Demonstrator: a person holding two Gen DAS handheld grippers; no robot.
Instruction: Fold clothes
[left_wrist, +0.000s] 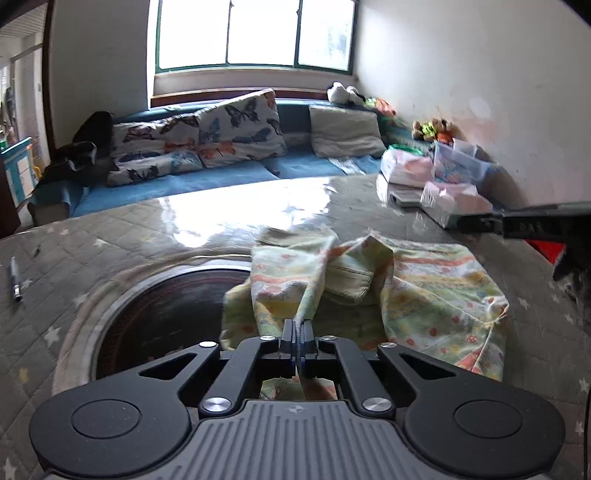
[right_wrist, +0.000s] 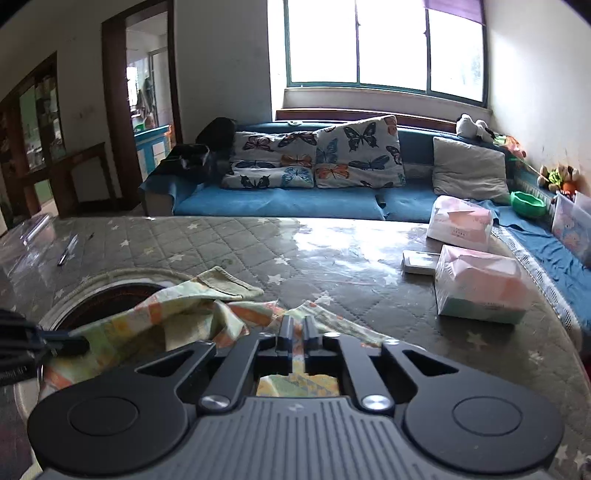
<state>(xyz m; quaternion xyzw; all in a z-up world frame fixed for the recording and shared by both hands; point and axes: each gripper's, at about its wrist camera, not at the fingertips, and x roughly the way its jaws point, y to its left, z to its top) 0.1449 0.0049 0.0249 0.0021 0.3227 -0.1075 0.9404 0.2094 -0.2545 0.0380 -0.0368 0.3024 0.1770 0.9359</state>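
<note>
Pale green printed cloth, with orange and yellow bands, is the garment (left_wrist: 424, 295) you are folding; it lies crumpled on the quilted worktop (left_wrist: 110, 251), straight ahead of both tools and partly over the dark round opening (left_wrist: 166, 314) in the worktop's cover; no neat fold shows yet, the edges are bunched and a cuff or hem sticks up beyond the fingertips, so I judge the task barely begun, with the spreading and every fold still to do.

Your left hand-held gripper (left_wrist: 297, 328) is clenched on a raised ridge of that cloth, which runs up and away from its tips; your right hand-held gripper (right_wrist: 296, 326) is drawn almost together with the fabric directly under and between its fingers, so it looks pinched on the garment too, though the hold is less plain there; each tool shows at the edge of the other's view, so they grip the cloth at separate points, well apart.

Further out, to the right of the right tool, sit two pink tissue packs (right_wrist: 480, 288); a pen (left_wrist: 15, 280) lies far left of the left tool; beyond the worktop stands the blue sofa (right_wrist: 295, 203) with butterfly cushions (right_wrist: 317, 158).
</note>
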